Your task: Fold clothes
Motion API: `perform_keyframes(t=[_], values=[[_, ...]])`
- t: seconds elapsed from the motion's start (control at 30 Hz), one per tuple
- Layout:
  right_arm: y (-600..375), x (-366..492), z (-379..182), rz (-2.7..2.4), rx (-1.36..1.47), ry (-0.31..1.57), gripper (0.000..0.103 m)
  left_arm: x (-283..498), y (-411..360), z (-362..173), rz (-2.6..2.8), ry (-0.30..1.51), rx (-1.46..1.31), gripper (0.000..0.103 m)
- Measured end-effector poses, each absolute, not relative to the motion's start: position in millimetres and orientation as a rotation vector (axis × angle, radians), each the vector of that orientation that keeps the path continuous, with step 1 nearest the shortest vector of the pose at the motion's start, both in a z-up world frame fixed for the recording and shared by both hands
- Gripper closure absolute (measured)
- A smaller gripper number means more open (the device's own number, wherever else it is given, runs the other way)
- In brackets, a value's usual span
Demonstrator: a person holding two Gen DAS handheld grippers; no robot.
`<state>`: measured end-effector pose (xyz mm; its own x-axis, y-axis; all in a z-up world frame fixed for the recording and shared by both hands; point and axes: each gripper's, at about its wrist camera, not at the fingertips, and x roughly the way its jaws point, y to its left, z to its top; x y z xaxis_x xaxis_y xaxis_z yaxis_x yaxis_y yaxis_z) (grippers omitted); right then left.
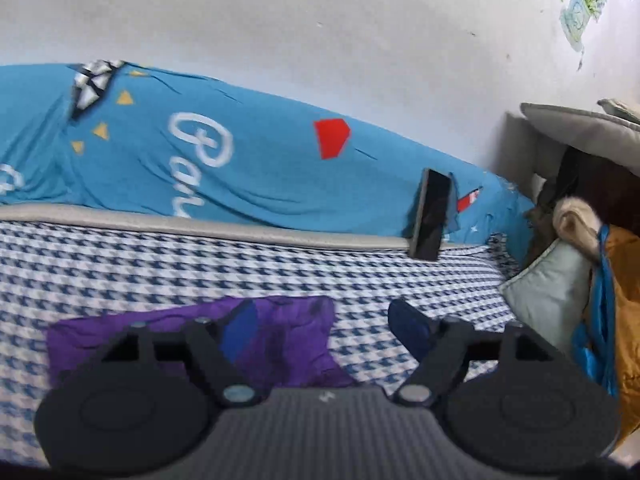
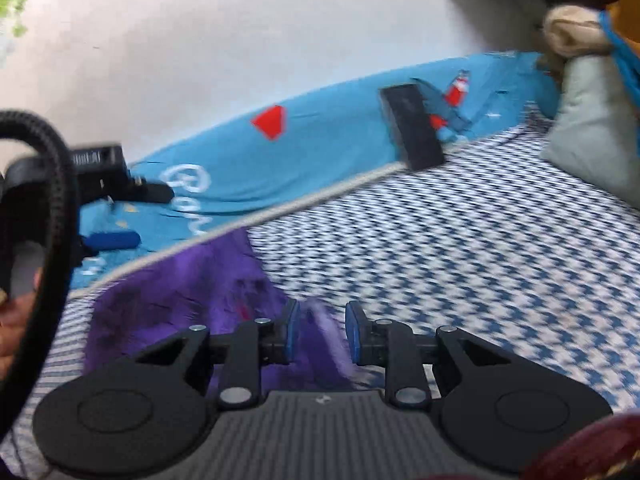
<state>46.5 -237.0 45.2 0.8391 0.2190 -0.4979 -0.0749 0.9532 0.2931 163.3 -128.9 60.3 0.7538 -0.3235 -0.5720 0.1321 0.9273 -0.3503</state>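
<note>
Purple thin-fabric garment [image 2: 192, 296] lies flat on blue-white houndstooth bedsheet [image 2: 460, 248], lower centre frame. Soft, light, likely slippery. My right gripper [image 2: 322, 332] half-parted over its edge; my left gripper [image 1: 324, 320] spread wide, empty. Pinch corner hem.

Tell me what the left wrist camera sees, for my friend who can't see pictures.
The open left hand-held gripper hovers over a purple cloth lying on a blue-and-white checked bed. Behind it, a phone leans on a blue sheet along a white wall, and pillows pile up at the right.
</note>
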Motion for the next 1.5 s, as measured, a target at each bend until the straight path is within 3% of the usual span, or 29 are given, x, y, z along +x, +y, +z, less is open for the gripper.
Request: perform_keyframes(t=[0.2,0.37,0.63,1.0,1.03,1.13,1.27,1.5], values=[[-222.6,67.6,46.0,0.346,0.218,0.607,0.076,130.3,-86.4,67.5,-0.156,0.695,-0.260,0.018],[-220.1,90.4,39.6,0.417,0.209,0.662,0.062,101.0,-53.6,49.3,-0.109,0.741,-0.266,0.015],[-228.5,129.1,29.1,0.459,0.282,0.702,0.059,82.5,-31.6,2.2,-0.062,0.834,-0.274,0.014],[-213.2,163.6,9.4,0.519,0.318,0.777,0.059,77.8,-32.5,-6.9,-0.117,0.843,-0.280,0.013],[-211.1,165.3,7.8,0.517,0.311,0.780,0.060,77.4,-34.4,-7.4,-0.121,0.844,-0.270,0.013],[-206.1,169.6,3.8,0.499,0.294,0.785,0.088,76.5,-38.5,-9.5,-0.129,0.850,-0.252,0.013],[-201.5,171.8,4.1,0.464,0.265,0.755,0.094,75.5,-43.2,-11.4,-0.139,0.851,-0.239,0.013],[-196.5,177.6,4.7,0.431,0.228,0.701,0.095,72.7,-61.9,-14.5,-0.168,0.843,-0.155,0.008]])
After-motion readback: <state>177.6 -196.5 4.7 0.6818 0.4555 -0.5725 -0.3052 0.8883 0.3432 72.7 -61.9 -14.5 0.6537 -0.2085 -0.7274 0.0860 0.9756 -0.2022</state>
